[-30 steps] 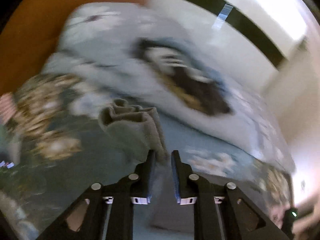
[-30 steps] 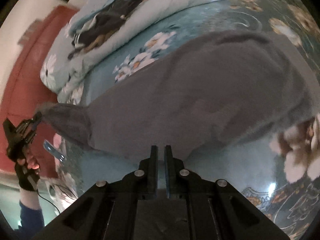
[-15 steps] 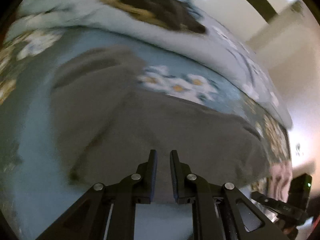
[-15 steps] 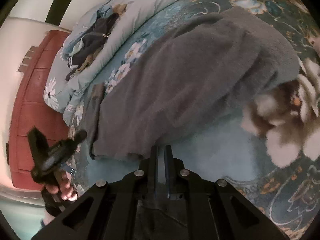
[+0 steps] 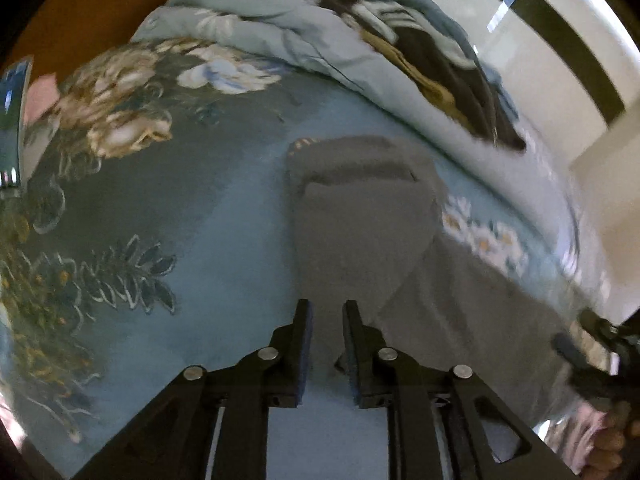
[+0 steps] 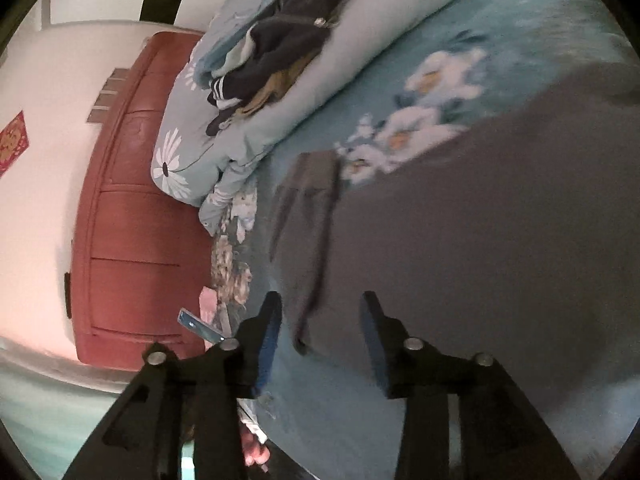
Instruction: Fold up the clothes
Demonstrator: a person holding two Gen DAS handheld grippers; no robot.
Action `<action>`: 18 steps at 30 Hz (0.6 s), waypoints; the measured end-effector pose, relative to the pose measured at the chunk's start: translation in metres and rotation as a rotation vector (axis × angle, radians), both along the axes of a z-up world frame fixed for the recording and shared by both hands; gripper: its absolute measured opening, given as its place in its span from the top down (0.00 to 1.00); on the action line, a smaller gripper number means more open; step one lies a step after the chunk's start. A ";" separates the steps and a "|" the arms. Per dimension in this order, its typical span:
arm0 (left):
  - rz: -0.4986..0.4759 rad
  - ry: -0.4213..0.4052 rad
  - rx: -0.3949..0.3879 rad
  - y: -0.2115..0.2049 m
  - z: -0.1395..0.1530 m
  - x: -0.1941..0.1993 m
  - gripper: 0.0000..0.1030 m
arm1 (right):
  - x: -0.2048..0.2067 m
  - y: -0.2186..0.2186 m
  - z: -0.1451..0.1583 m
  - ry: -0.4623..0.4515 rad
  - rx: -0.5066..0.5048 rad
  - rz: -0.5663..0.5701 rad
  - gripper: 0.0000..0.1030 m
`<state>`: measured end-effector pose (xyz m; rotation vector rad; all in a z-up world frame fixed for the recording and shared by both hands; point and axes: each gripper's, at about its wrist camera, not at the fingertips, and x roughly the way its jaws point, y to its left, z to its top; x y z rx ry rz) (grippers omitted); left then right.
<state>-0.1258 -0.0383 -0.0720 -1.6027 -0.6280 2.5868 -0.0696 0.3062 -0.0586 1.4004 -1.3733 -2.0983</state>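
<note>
While a grey garment (image 5: 360, 232) lies spread on a bed (image 5: 208, 264) covered in a blue floral sheet, two hand-held grippers hover at its near edge. Seen from the left wrist, one part of the garment – a sleeve, probably – is doubled back over itself, its folded end pointing away toward a rumpled pale quilt (image 5: 280, 36). The left gripper (image 5: 326, 312) sits over the near end of that strip; its fingers stand a narrow gap apart with grey cloth showing between them, but whether they actually pinch the fabric cannot be told.

From the right wrist, the right gripper (image 6: 320, 312) has its fingers spread wide, holding nothing, straddling the garment's left border where a dark seam runs – likely poised to take that edge for the next fold. The garment's main body stretches off to the right, flat and mostly smooth.

A heap of dark clothes (image 6: 280, 40) rests on the quilt beyond, well apart from the grey piece. Bare sheet lies open to the left of the garment, giving room to move. A red wooden headboard (image 6: 132, 216) stands past the bed's end, and a phone (image 6: 198, 326) lies near that edge.
</note>
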 end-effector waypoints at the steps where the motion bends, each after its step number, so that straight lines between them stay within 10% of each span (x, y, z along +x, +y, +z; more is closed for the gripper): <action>1: 0.023 -0.012 0.027 -0.004 -0.006 -0.003 0.72 | -0.012 -0.004 -0.004 -0.009 -0.002 -0.007 0.51; 18: 0.106 -0.094 0.226 -0.047 -0.056 -0.005 0.70 | -0.159 -0.048 -0.081 -0.114 0.039 -0.041 0.49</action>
